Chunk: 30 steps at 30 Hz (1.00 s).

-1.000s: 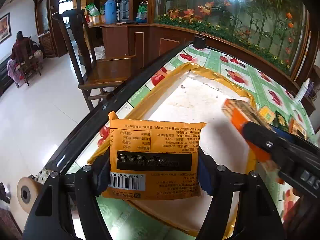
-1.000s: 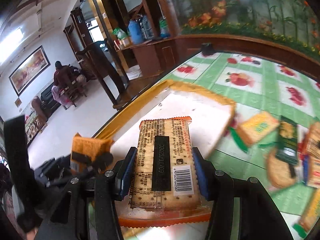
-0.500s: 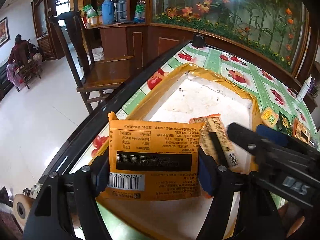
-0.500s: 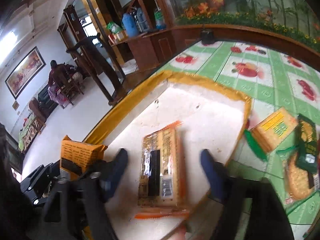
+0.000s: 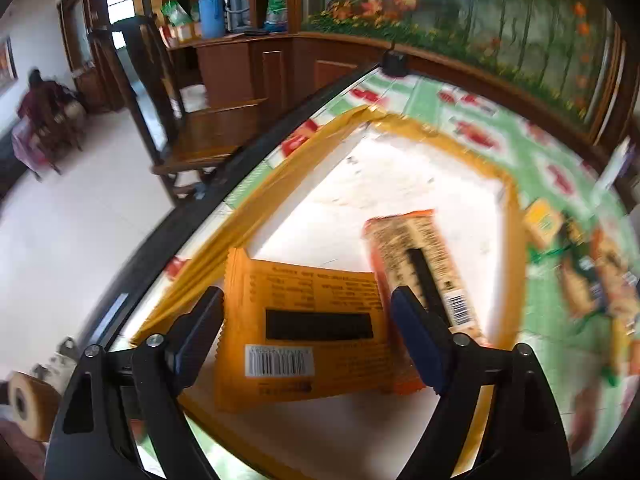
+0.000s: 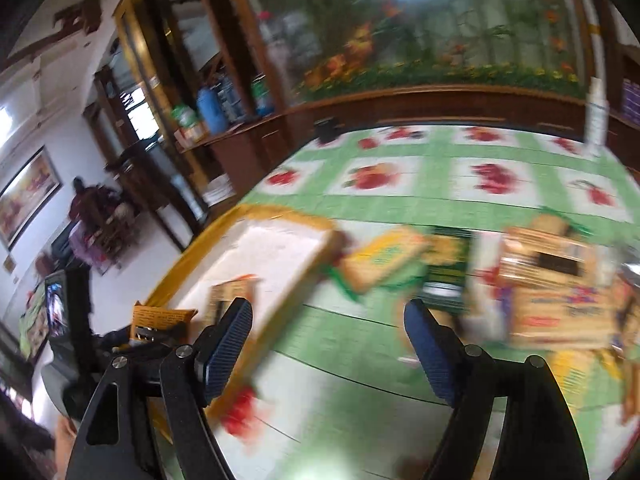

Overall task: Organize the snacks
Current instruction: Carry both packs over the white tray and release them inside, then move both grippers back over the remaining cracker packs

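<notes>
the table (image 5: 460, 100) wore a smooth plastic cloth, green checks with red fruit squares, inside a dark raised rim. near its left edge sat a shallow rectangular tray (image 5: 408, 184), white and scuffed inside, its low walls wrapped in glossy yellow tape. two flat snack packets lay in the tray at the end nearest the camera: an orange packet (image 5: 304, 332), crinkle-edged, printed side up with a black bar and a barcode, and beside it on the right a long cracker packet (image 5: 420, 264) with an orange border, their edges touching or overlapping. the left gripper (image 5: 306, 336) straddled the orange packet, jaws opening, blue ribbed pads clear of the packet's sides. the right gripper (image 6: 328, 344) hung over bare cloth just right of the tray's edge, jaws spread wide with nothing between them. a blurred heap of loose packets (image 6: 552, 292), yellow, green and tan, lay on the cloth toward the table's right side. a wooden chair (image 5: 188, 128) stood beyond the left edge, and a carved cabinet with painted flowers ran behind.
</notes>
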Tool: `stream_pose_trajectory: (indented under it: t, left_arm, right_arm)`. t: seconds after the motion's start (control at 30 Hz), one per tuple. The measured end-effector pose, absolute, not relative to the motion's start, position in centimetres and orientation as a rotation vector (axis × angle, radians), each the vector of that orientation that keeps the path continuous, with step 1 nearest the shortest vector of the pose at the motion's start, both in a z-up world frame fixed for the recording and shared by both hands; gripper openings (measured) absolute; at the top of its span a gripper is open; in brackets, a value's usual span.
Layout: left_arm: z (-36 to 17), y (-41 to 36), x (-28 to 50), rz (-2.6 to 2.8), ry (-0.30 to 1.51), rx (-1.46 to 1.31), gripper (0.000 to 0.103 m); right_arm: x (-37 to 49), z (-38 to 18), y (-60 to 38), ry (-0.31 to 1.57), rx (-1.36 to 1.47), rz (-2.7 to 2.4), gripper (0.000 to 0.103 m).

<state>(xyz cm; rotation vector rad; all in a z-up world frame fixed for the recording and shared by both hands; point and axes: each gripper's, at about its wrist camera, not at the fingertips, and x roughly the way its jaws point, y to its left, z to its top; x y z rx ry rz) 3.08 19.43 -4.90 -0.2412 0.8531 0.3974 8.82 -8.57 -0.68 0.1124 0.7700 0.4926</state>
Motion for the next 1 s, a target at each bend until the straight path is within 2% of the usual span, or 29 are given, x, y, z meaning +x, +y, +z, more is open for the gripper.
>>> stream_pose_trajectory:
  t: [0.13,0.27,0.5,0.63,0.83,1.0]
  left_arm:
    - [-4.1,19.6,2.5,0.363,0.819,-0.299,0.103]
    - [-2.9,17.7,2.4,0.313,0.798,-0.296,0.103]
    - [-1.0,9.7,3.6,0.148,0.77,-0.193,0.103]
    - [-1.6,3.7,4.7,0.016,0.798,-0.117,0.103]
    - [-3.1,-4.3,5.3,-0.128,0.848,-0.021,0.103]
    - [-3.5,-7.7,5.6,-0.172,0.855,0.032,0.103]
  right_arm:
    - [8.5,-1.2,-14.2,0.784,0.179,0.4,0.081]
    - [7.7,-2.3,-19.8,0.79,0.214,0.297,0.081]
    - [6.3,-3.6,-26.7,0.799,0.244,0.17,0.081]
    - [5.3,-3.4,-29.5,0.783,0.228,0.107,0.086]
    - [4.6,-4.0,-32.9,0.782,0.22,0.028,0.086]
    - [4.9,-4.9,-34.9,0.81,0.236,0.001,0.086]
